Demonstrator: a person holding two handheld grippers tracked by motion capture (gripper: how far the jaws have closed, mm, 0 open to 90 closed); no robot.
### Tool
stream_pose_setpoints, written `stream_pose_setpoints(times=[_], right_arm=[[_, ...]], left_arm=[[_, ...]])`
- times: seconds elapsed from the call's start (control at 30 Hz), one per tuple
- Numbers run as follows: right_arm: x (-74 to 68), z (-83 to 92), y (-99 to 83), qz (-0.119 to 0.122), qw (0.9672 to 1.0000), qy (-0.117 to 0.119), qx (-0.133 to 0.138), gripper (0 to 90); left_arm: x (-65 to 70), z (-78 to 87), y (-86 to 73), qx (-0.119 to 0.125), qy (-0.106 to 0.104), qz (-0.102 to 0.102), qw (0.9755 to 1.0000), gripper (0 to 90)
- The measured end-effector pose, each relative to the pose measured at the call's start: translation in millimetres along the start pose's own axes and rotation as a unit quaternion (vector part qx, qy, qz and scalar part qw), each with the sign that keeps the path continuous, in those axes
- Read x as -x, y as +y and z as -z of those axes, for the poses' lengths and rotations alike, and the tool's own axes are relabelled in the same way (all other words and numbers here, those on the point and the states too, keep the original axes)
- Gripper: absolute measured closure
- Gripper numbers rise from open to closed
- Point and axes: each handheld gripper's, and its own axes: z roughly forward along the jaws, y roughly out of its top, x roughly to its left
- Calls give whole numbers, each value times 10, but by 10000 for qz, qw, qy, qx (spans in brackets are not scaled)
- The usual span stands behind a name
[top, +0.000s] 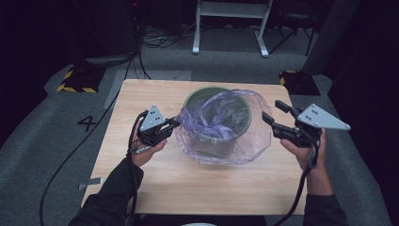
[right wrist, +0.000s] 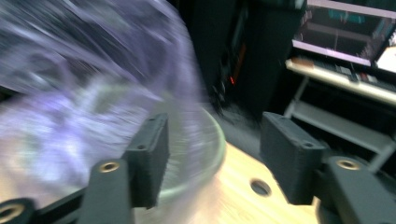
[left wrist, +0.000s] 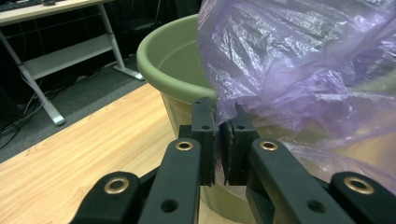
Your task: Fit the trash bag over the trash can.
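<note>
Clamped on a fold of the purple bag point(left wrist: 299, 70), the left gripper point(left wrist: 219, 140) should hold firm while the right gripper point(top: 277, 117), its 2 jaws apart beside the film, takes the far edge and stretches it over the bin point(left wrist: 173, 65) rim on the worktop point(top: 141, 99).

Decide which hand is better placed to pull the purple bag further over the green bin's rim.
Left. The left claw is shut on the bag beside the bin, while the right claw is open, holding nothing, off the bag.
</note>
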Motion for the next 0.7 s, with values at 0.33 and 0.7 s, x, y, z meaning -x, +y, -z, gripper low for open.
stream_pose_setpoints(times=[0.33,0.7], right_arm=[[301,-618,-147,-338,9954,-285,-851,771],[413,-766,-311,-620,9934,-263,-929,856]], left_arm=[[-212,-149,18,-108,44,249,9996,778],[-351,155,33,173,152,381,9990,209]])
